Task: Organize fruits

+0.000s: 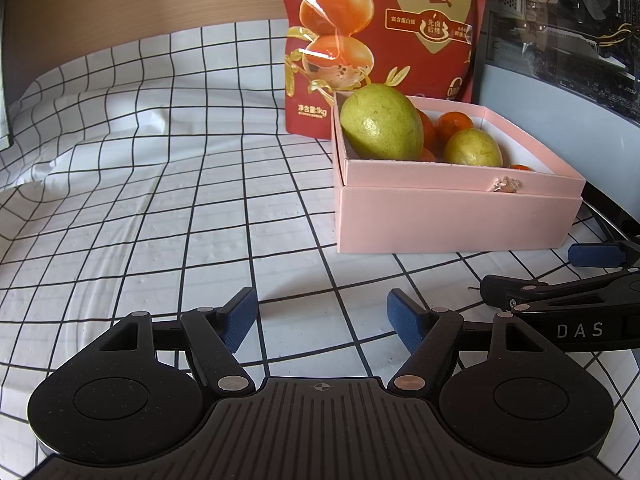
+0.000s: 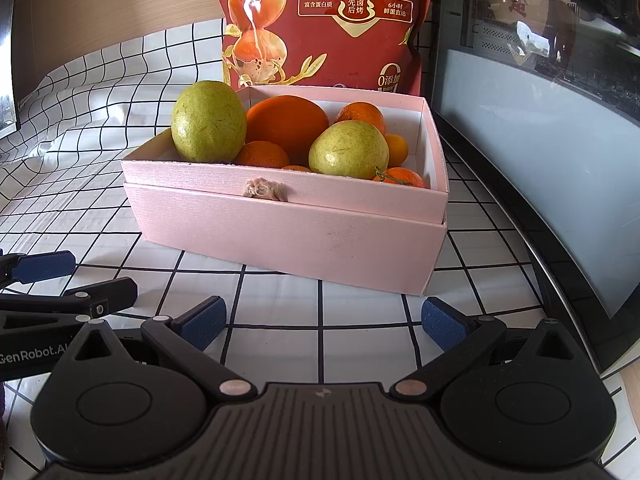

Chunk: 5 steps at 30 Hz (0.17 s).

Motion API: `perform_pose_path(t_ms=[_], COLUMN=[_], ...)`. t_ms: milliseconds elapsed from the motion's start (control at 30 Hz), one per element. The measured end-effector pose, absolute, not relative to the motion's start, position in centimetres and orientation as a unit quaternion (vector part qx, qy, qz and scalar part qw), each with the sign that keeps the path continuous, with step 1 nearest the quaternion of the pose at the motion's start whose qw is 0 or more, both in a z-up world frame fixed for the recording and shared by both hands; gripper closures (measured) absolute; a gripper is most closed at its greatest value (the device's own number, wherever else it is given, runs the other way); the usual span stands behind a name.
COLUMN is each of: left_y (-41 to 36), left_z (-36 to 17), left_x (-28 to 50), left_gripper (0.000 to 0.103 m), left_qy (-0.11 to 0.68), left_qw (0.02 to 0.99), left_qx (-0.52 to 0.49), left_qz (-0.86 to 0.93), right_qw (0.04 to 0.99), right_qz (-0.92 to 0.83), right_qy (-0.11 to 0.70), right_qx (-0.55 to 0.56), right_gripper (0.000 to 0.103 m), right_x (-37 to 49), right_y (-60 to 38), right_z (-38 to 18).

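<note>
A pink box [image 1: 456, 218] [image 2: 288, 236] stands on the checked cloth and holds fruit. Two green pears lie in it: a big one [image 1: 382, 122] [image 2: 209, 121] at its left end and a smaller one [image 1: 473, 147] [image 2: 349, 149] nearer the middle. A large orange [image 2: 287, 122] and several small mandarins [image 2: 261, 154] lie around them. My left gripper [image 1: 322, 322] hovers over the cloth, left of and in front of the box, open with nothing between its blue pads. My right gripper [image 2: 322, 322] sits in front of the box, also open and empty.
A red snack bag [image 1: 380, 40] [image 2: 328, 20] stands upright just behind the box. A dark computer case with a glass side [image 2: 540, 120] runs along the right. The white checked cloth [image 1: 160, 200] stretches out to the left, wrinkled at the far edge.
</note>
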<state>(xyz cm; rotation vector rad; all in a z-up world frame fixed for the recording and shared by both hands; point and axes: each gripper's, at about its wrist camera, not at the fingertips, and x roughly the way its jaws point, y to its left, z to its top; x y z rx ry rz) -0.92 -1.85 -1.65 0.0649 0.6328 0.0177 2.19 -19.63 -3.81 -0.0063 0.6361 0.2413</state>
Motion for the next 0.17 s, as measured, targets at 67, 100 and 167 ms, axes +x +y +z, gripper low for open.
perform_pose_path(t_ms=[67,100,167], left_y=[-1.86,-1.86,-1.78], left_z=[-1.65,-1.65,-1.65], left_x=[-0.92,-0.93,-0.92], left_gripper=[0.026,0.026,0.026], left_qy=[0.311,0.311,0.311], left_qw=[0.950,0.950,0.950], left_qx=[0.032,0.033,0.034], left_qz=[0.009,0.010,0.009], right_qw=[0.943,0.943,0.943], right_qz=[0.118,0.118,0.118], right_qy=[0.312,0.312,0.312], right_qx=[-0.003,-0.003,-0.003], right_gripper=[0.000,0.000,0.000], right_x=[2.19,2.20,2.20], right_y=[-19.63,-19.62,-19.62], right_z=[-3.81,-3.81,-3.81])
